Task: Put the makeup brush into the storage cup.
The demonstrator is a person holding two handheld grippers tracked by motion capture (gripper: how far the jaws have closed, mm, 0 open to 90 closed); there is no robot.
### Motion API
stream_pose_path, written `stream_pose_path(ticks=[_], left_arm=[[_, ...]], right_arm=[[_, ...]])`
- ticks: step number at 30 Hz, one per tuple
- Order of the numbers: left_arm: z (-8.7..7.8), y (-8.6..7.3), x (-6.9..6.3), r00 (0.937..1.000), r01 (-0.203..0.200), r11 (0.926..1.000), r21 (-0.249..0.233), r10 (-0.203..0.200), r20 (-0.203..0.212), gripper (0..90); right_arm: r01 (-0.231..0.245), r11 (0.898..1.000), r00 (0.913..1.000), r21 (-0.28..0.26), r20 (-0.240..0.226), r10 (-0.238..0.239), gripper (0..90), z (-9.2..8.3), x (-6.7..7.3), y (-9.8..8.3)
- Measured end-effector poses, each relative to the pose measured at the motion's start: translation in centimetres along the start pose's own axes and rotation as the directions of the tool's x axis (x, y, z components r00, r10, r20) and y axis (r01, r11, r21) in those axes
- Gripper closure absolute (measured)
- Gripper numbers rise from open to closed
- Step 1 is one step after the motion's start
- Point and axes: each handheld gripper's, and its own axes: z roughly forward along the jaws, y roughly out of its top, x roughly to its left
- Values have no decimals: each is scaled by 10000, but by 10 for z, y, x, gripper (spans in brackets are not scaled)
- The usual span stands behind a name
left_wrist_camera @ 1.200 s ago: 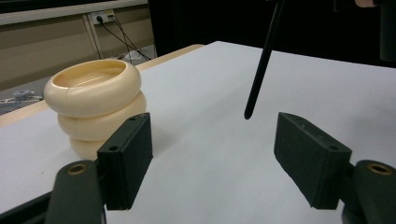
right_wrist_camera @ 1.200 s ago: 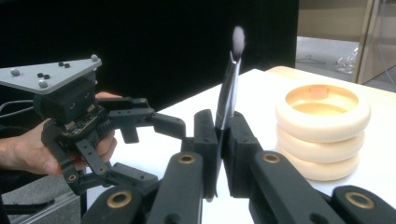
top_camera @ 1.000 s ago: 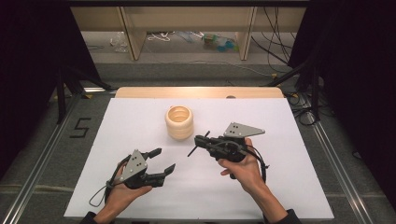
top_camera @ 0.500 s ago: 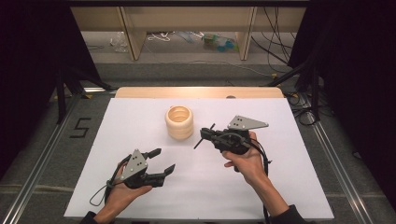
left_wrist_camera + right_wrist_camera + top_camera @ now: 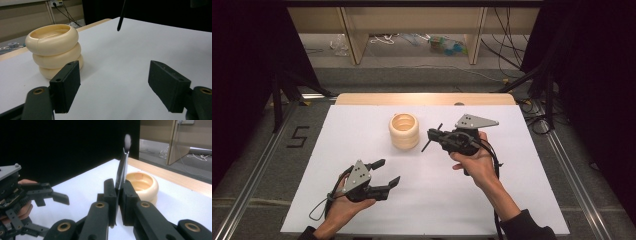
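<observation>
From the high view, a white table (image 5: 492, 210) has a cream pot (image 5: 404, 131) standing upright on it, toward the far side and near the middle. The pot looks like three fat rings stacked up. The left gripper (image 5: 384, 175) is near the front of the table, left of the middle, held in the person's left hand (image 5: 343, 207). Its two jaws are spread wide with nothing between them. The right gripper (image 5: 434, 137) is just to the right of the pot, held in the right hand (image 5: 477, 162). It pinches a thin brush (image 5: 432, 137) that slants across its tip. On the dark floor to the left of the table there is a marking that reads "5" (image 5: 298, 136).

In the left gripper view, the two black jaws stand far apart over bare white table. The cream pot (image 5: 53, 48) sits behind the jaw on the left side of the picture. The dark end of the brush (image 5: 121, 17) hangs down from the top and does not touch the table.

In the right gripper view, the jaws are squeezed tight on the brush (image 5: 122, 167). The brush points up, and its soft white tip is on top. The pot (image 5: 142, 185) sits just behind the jaws, and it is open and looks empty. The left gripper (image 5: 53, 195) shows at the left with its jaws apart. No brand names or labels can be read on anything.
</observation>
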Motion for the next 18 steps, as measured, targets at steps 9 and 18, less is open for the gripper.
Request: stream_pose_path(ticks=[9,18], left_arm=[[0,0,0,10000,-18,10000,5,18,19,257],[1,0,0,10000,-1,10000,-1,1,16,256]], right_arm=[[72,9999,10000,138,47,-73,853,8,-6,16],[50,9998,9999,175,123,-52,852,10,-11,29]])
